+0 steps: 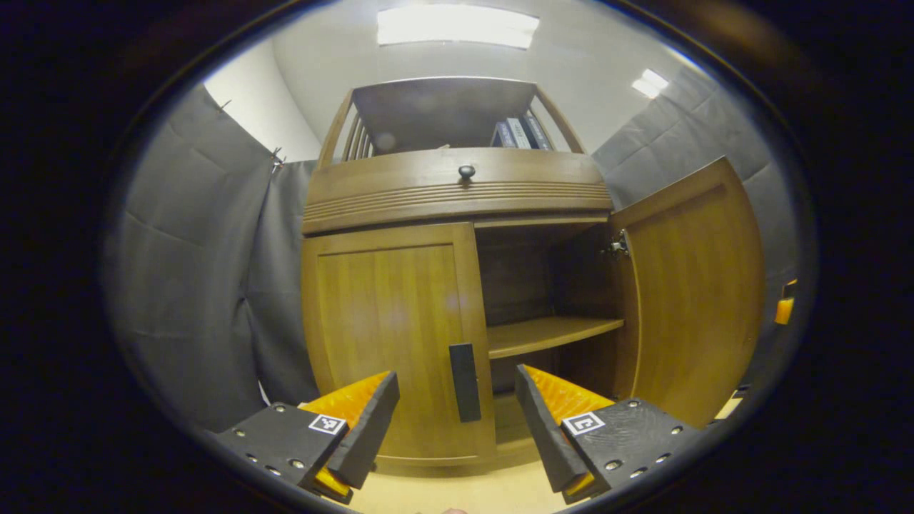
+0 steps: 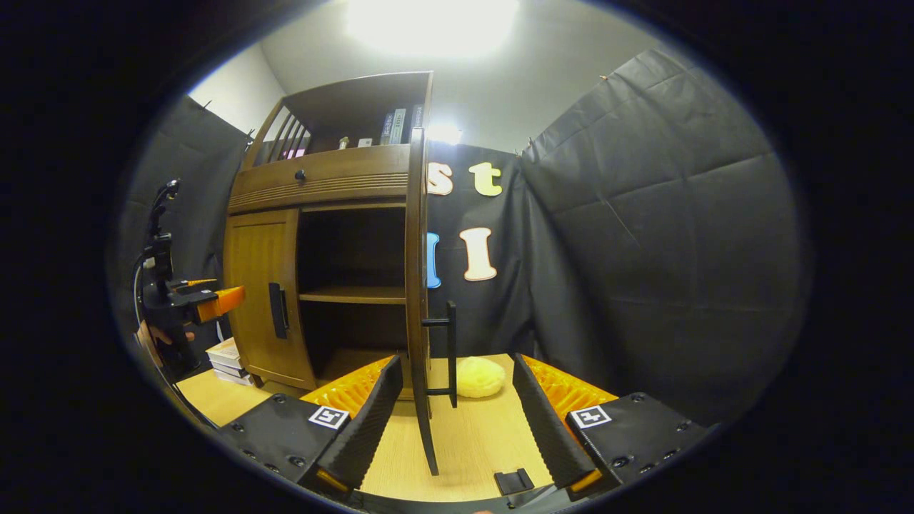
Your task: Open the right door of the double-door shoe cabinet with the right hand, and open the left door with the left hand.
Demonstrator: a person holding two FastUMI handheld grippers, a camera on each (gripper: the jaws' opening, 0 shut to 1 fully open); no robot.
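Note:
The wooden shoe cabinet (image 1: 457,193) stands ahead. Its left door (image 1: 389,321) is closed, with a dark vertical handle (image 1: 464,382) near its inner edge. The right door (image 1: 692,285) is swung wide, baring an inner shelf (image 1: 550,334). My left gripper (image 1: 455,373) is open, its fingers framing the left handle from a short way off. In the right gripper view the right door (image 2: 418,285) stands edge-on, and its handle (image 2: 450,350) lies ahead between the fingers of my open right gripper (image 2: 457,360). The left gripper (image 2: 221,300) hovers just short of the left handle (image 2: 277,310).
A drawer with a round knob (image 1: 466,171) and an upper shelf with books (image 1: 521,132) top the cabinet. A pale yellow round thing (image 2: 478,377) lies on the wooden floor behind the open door. Stacked boxes (image 2: 227,357) sit left of the cabinet. Dark cloth walls close in on both sides.

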